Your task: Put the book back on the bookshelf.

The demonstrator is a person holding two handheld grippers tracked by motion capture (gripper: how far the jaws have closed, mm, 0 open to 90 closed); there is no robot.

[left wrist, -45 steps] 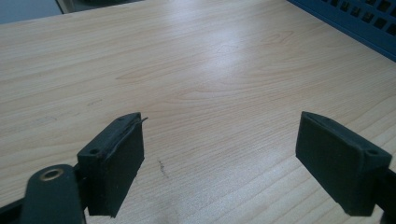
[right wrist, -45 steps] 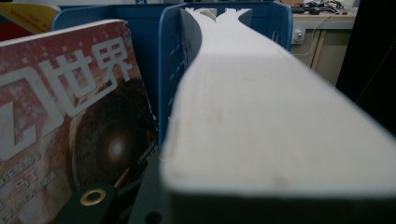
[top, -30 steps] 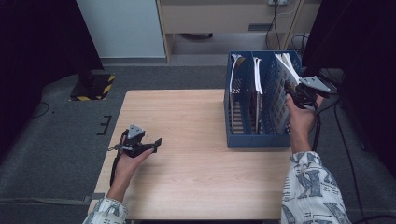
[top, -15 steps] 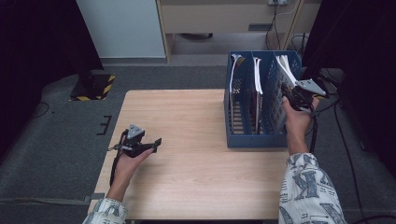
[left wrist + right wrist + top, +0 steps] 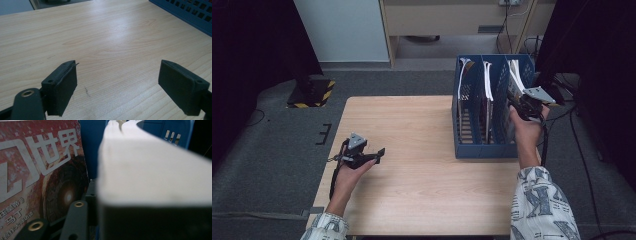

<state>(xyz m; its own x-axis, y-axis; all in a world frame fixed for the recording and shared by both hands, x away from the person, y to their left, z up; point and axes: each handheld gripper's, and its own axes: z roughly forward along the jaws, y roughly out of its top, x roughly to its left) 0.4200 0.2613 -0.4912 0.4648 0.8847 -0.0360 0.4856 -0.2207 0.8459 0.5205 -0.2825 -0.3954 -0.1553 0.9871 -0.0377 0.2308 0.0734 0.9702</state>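
Blue file rack [image 5: 472, 145] at the table's [image 5: 422, 200] far right, books upright in its slots; right gripper [image 5: 516, 102] at the rightmost slot, around the white-paged book [image 5: 150, 172], red-covered book [image 5: 37, 170] just beside; jaws just opening after a tighter hold, pads hidden, so cannot tell whether grip persists; probably letting go, book seated in its slot. Left gripper [image 5: 117, 82] wide apart, holding nothing, low over bare wood, well apart from rack.

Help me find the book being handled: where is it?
In the high view, the book stands in the blue file rack's rightmost slot, at the right tool.
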